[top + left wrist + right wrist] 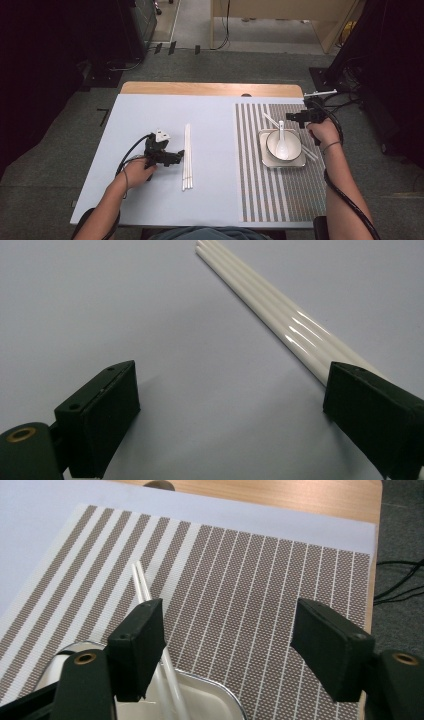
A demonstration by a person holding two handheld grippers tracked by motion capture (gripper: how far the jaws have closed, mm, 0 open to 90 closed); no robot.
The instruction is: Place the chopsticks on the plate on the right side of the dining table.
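The bundle of glossy white plastic chopsticks [187, 157], lying mid-table left of the striped woven placemat [250, 165], is being approached by the left gripper [176, 159], jaws spread wide and empty; closing on them is judged next. The right gripper [296, 118] is held wide open, empty, near the placemat's far right corner.

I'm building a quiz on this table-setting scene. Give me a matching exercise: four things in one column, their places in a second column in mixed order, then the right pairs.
Things:
1. spoon
2. bundle of white chopsticks
3. bowl
4. striped placemat

Places:
A. on the square plate
B. by the left gripper
C. on the table's right half
D. inside the bowl

Pairs: 1-D, 2-B, 3-A, 4-C
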